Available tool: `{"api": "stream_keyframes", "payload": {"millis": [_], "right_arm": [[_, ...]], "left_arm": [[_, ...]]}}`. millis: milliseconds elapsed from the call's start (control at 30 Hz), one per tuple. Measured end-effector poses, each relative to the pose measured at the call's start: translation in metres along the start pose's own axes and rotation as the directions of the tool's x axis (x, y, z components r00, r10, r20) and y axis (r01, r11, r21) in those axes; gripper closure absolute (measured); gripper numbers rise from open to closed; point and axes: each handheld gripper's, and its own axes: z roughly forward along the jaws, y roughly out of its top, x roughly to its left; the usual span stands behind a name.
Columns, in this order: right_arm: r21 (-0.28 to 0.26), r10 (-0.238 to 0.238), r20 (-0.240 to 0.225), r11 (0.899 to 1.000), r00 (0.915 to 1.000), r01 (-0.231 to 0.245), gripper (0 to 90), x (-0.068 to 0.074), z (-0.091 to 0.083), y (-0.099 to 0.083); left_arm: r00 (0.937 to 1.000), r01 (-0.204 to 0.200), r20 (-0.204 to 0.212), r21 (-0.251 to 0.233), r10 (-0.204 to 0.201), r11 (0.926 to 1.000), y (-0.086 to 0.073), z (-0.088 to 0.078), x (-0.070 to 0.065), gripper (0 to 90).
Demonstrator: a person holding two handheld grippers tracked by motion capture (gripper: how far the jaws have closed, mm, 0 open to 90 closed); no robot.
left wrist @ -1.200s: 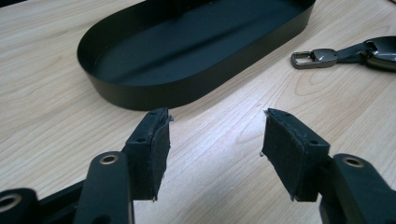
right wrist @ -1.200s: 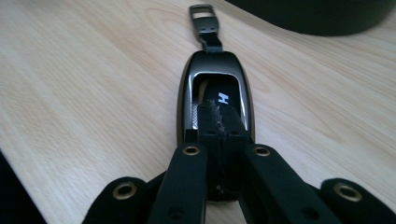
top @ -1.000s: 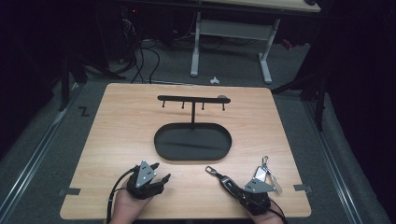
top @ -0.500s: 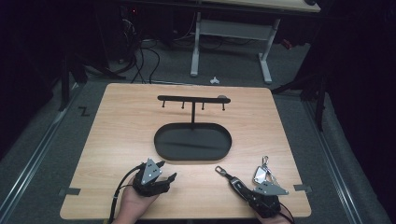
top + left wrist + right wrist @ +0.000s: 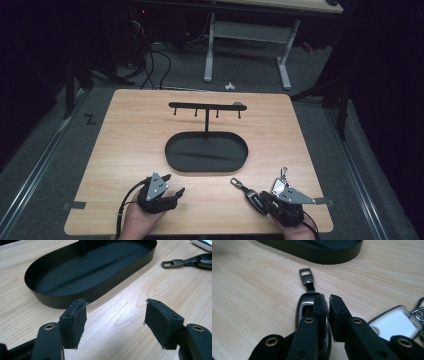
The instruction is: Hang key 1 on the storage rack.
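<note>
Both hands entering from the near table edge, forearms low. Left gripper (image 5: 172, 185) resting on the wooden table (image 5: 130, 145) at the near left, angled toward the black oval tray (image 5: 57, 300); jaws standing wide apart and having just been opening further, nothing between the pads (image 5: 76, 322), bare wood showing in the gap. Right gripper (image 5: 328, 302) lying low at the near right, pointing toward the tray's near rim; jaws almost together, having just been parting slightly, a thin slit showing between the pads and nothing visibly caught there.

Dark key fob (image 5: 303, 308) lying flat on the table directly under and beside the right gripper's left jaw, its strap and metal clasp (image 5: 306, 275) stretching ahead toward the tray; pressing contact not clear, seemingly lying loose. In the high view, key fob (image 5: 255, 200) sitting just left of the right gripper, clasp end nearer the tray, well short of its rim.

White-faced tag (image 5: 393, 323) with a metal clip (image 5: 284, 174) lying just right of the right gripper. Key stand (image 5: 206, 106) with small hooks rising from the tray's far side. Tray standing between both grippers and the stand.
</note>
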Motion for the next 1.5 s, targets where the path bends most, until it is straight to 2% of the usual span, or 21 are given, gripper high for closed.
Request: {"api": "stream_keyframes", "payload": {"millis": [267, 533, 767, 967, 1000, 1100, 1133, 1233, 1267, 1300, 1333, 1500], "right_arm": [[-0.006, 0.002, 0.03, 1.0, 0.9995, -0.002, 70.8, -0.006, 0.006, 0.003], [-0.01, 0.037, 0.048, 0.999, 0.9982, -0.036, 68.7, -0.012, 0.009, 0.004], [0.023, 0.064, 0.056, 0.998, 0.9964, -0.066, 66.8, -0.015, 0.012, 0.006], [0.069, 0.049, 0.091, 0.996, 0.9946, -0.056, 62.8, -0.017, 0.015, 0.016], [0.099, 0.046, 0.109, 0.993, 0.993, -0.057, 60.3, -0.017, 0.016, 0.018], [0.127, 0.044, 0.116, 0.99, 0.9923, -0.059, 59.1, -0.019, 0.016, 0.021], [0.151, 0.047, 0.123, 0.986, 0.9913, -0.065, 56.6, -0.02, 0.015, 0.024], [0.168, 0.057, 0.116, 0.983, 0.9917, -0.076, 52.8, -0.022, 0.013, 0.028], [0.192, 0.065, 0.11, 0.978, 0.9918, -0.085, 50.2, -0.023, 0.012, 0.032], [0.192, 0.065, 0.11, 0.978, 0.9918, -0.085, 50.2, -0.023, 0.012, 0.032], [0.221, 0.062, 0.107, 0.972, 0.9923, -0.084, 47.7, -0.025, 0.012, 0.035], [0.267, 0.049, 0.098, 0.961, 0.994, -0.073, 42.7, -0.027, 0.013, 0.042]], "left_arm": [[0.9999, 0.013, 0.002, -0.004, -0.013, 0.9999, -0.006, -0.004, 0.0, 31.8], [0.9999, 0.012, 0.012, -0.01, -0.012, 0.9999, -0.006, -0.002, 0.001, 30.5], [0.9997, 0.014, 0.021, -0.02, -0.014, 0.9997, -0.006, -0.001, -0.001, 30.2], [0.999, 0.018, 0.042, -0.023, -0.017, 0.9996, -0.005, 0.0, -0.001, 29.8], [0.9988, 0.021, 0.045, -0.022, -0.02, 0.9995, -0.006, -0.001, 0.0, 29.7], [0.9981, 0.029, 0.055, -0.023, -0.027, 0.9993, -0.006, -0.001, 0.0, 29.5], [0.9979, 0.031, 0.058, -0.022, -0.03, 0.9993, -0.006, -0.002, 0.0, 29.3], [0.9974, 0.038, 0.062, -0.024, -0.037, 0.999, -0.006, -0.003, 0.001, 29.1], [0.9974, 0.041, 0.061, -0.029, -0.039, 0.9987, -0.005, -0.004, 0.001, 28.5], [0.9974, 0.041, 0.061, -0.029, -0.039, 0.9987, -0.005, -0.004, 0.001, 28.2], [0.998, 0.034, 0.055, -0.031, -0.032, 0.999, -0.005, -0.004, 0.0, 28.1], [0.998, 0.027, 0.059, -0.031, -0.025, 0.9992, -0.005, -0.002, -0.002, 27.9]]}}
